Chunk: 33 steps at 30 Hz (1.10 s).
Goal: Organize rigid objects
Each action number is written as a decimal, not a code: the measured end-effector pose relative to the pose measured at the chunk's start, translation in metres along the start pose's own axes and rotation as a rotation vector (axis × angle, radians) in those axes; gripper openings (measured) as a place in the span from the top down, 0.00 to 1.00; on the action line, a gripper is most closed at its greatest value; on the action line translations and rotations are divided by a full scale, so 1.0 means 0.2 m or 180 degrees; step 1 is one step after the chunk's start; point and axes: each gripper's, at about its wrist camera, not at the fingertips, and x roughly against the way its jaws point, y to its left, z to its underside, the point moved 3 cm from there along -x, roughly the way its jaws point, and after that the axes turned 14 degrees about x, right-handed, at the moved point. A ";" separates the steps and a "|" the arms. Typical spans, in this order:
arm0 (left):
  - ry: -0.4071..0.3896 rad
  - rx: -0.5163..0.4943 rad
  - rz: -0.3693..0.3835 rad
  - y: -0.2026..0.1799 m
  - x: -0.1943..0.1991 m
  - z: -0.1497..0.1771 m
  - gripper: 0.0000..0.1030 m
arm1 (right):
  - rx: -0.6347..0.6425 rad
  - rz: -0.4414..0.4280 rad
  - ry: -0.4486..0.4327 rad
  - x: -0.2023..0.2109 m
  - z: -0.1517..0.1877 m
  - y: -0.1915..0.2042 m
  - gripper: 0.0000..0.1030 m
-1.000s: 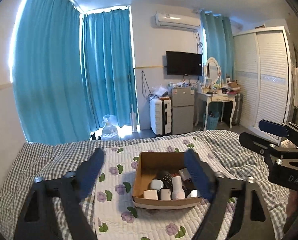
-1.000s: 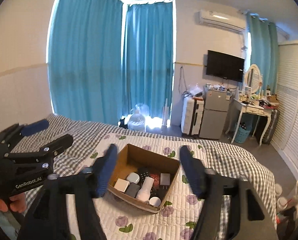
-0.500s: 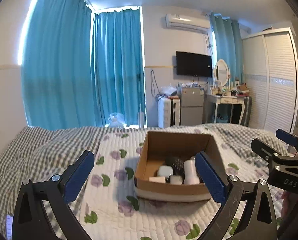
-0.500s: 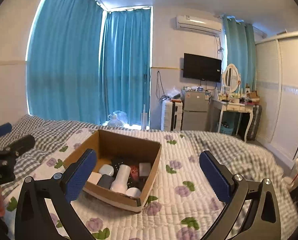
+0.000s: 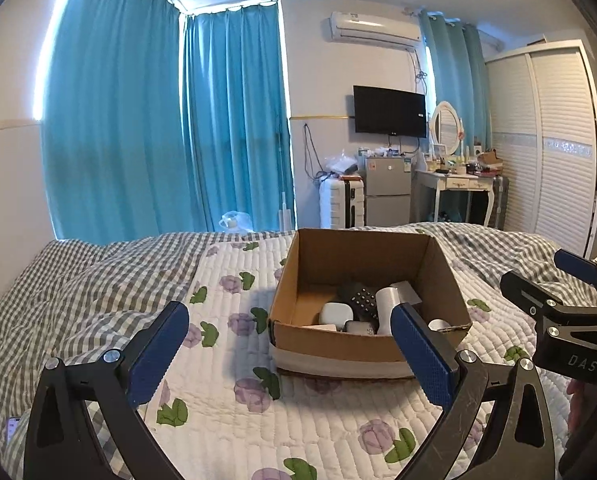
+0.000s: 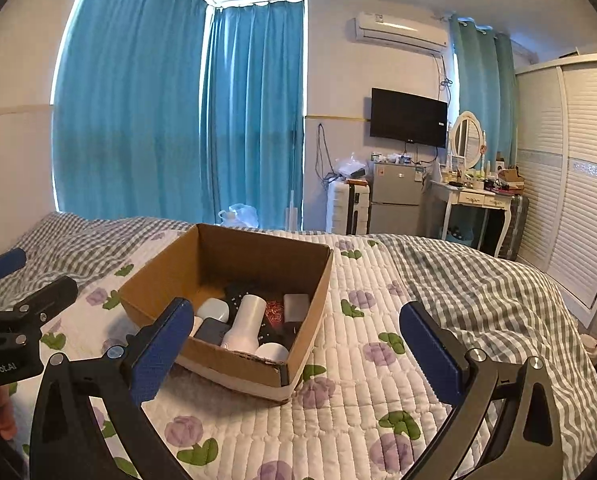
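Cardboard box (image 5: pixel 368 340) sits at the centre of the left wrist view and left of centre in the right wrist view, resting on the floral quilt (image 5: pixel 234 412) that covers the bed (image 6: pixel 478 280). We see it open-topped, with a pale band of tape along its near bottom edge.

Inside it we make out a white bottle (image 6: pixel 245 323) lying on its side, its long axis running from the lower centre of the right wrist frame up and slightly to the right. Just left of it lie a white rounded case (image 6: pixel 213 309) and a dark grey block (image 6: pixel 212 332); a black remote (image 5: pixel 363 300) lies behind, its long axis running away from us toward the far wall of the box. A grey square piece (image 6: pixel 296 307) sits right of the bottle, and a small white cap (image 6: pixel 272 351) lies against the near wall.

Our left gripper (image 5: pixel 290 354) hangs before the box with its fingers spread wide and nothing between them. Our right gripper (image 6: pixel 294 350) is likewise wide open and empty, its left finger (image 6: pixel 158 354) overlapping the near left corner of the box in the picture. Each gripper shows at the edge of the other's view.
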 end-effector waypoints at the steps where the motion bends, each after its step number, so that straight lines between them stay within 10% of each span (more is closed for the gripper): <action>1: 0.0004 0.0003 0.0000 0.00 0.00 0.00 0.00 | -0.0006 -0.0005 0.0003 0.00 0.00 0.00 0.00; 33: 0.0110 0.0032 0.0014 0.02 -0.02 0.03 0.00 | 0.0093 0.0010 -0.0001 -0.01 0.02 0.04 0.00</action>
